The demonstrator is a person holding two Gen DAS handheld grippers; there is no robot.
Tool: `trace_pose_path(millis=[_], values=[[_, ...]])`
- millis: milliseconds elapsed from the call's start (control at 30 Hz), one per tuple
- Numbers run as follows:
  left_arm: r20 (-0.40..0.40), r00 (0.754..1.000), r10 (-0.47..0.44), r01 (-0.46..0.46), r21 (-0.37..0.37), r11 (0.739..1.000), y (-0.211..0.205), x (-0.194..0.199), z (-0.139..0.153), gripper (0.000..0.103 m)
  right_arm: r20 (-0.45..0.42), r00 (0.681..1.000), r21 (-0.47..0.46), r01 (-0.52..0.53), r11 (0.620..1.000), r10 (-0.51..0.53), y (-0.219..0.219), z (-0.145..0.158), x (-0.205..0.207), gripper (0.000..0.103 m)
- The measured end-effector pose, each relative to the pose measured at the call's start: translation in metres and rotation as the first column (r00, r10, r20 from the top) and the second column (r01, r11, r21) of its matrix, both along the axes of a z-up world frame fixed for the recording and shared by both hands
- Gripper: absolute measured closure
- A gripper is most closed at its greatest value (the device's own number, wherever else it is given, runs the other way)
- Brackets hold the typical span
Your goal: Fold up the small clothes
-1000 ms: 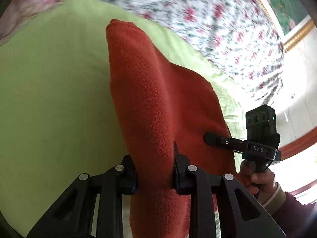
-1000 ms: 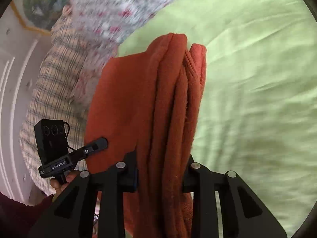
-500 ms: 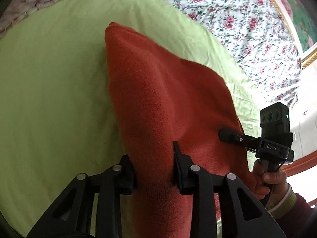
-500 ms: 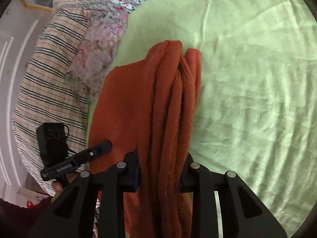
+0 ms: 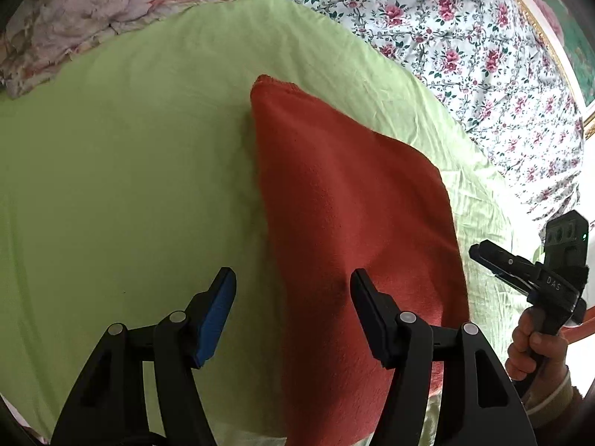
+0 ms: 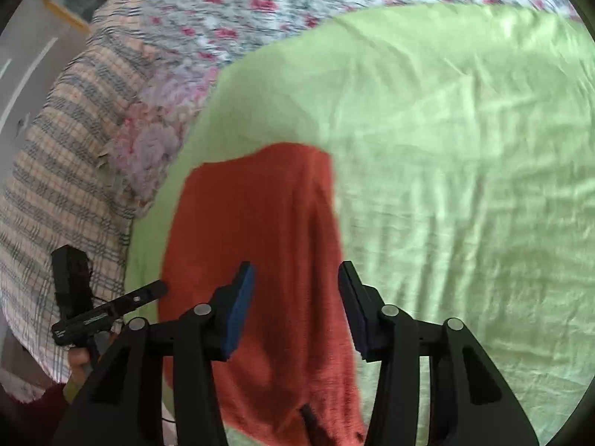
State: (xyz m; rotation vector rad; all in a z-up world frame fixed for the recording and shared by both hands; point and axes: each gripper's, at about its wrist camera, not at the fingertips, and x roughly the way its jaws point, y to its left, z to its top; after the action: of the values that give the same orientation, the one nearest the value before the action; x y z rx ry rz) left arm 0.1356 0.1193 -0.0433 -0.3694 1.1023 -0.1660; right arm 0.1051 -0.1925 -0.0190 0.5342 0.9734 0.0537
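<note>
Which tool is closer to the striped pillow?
Left. The left tool sits right beside the striped pillow, while the right tool hangs over the orange cloth, farther away.

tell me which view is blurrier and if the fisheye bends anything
Right wrist view: motion-smeared, the floral sheet and the cloth edges soft, the gripper itself crisp. Left wrist view: sharp, flowers on the floral sheet and the nap of the cloth clear. Both views: black corners, and the green sheet bulges into a dome.
</note>
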Motion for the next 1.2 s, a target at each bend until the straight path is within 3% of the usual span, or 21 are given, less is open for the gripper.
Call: trace_pose_path(millis=[167,233,300,367,433,533,667,800,867,1133,1200], values=[[-0.012,1.0,-0.002,0.002,0.017,1.0,-0.004,0.004,-0.001,0.039,-0.069,0.998,-0.009,-0.01,1.0,0.009,0.011,-0.018,0.026,0.065],[-0.025,1.0,0.003,-0.002,0.021,1.0,-0.005,0.006,-0.003,0.039,-0.092,0.996,0.034,0.024,0.999,-0.02,0.004,-0.031,0.031,0.065],[-0.034,0.999,0.007,-0.007,0.021,1.0,-0.006,0.009,-0.005,0.039,-0.09,0.996,0.083,0.031,0.996,-0.023,-0.001,-0.035,0.032,0.091],[-0.036,0.999,0.01,-0.009,0.014,1.0,-0.006,0.011,-0.004,0.039,-0.075,0.997,0.088,0.019,0.996,-0.013,-0.002,-0.029,0.034,0.091],[-0.033,0.999,0.006,-0.006,0.007,1.0,-0.007,0.012,-0.001,0.039,0.006,1.0,0.109,0.002,0.994,-0.003,-0.002,-0.008,0.032,0.092],[-0.048,0.999,0.004,-0.004,0.006,1.0,-0.01,0.015,-0.004,0.039,0.057,0.998,0.066,-0.022,0.998,0.019,-0.008,0.01,0.031,0.092],[-0.079,0.997,0.01,-0.008,0.024,1.0,-0.015,0.024,-0.013,0.037,-0.075,0.997,0.02,-0.005,1.0,0.006,-0.021,-0.028,0.043,0.092],[-0.099,0.995,0.014,-0.005,0.095,0.995,-0.021,0.031,-0.019,0.035,-0.103,0.995,0.034,0.006,0.999,-0.002,-0.027,-0.047,0.047,0.092],[-0.093,0.996,0.013,-0.004,0.094,0.996,-0.021,0.029,-0.016,0.036,-0.101,0.995,0.05,0.004,0.999,0.001,-0.027,-0.047,0.048,0.092],[-0.041,0.995,-0.094,0.096,0.075,0.992,-0.022,-0.036,0.005,0.037,-0.084,0.996,0.059,-0.037,0.998,0.042,-0.025,-0.016,0.013,0.079],[-0.048,0.99,-0.131,0.134,0.071,0.988,-0.023,-0.063,0.003,0.037,-0.083,0.995,0.063,-0.05,0.997,0.055,-0.02,-0.011,-0.007,0.07]])
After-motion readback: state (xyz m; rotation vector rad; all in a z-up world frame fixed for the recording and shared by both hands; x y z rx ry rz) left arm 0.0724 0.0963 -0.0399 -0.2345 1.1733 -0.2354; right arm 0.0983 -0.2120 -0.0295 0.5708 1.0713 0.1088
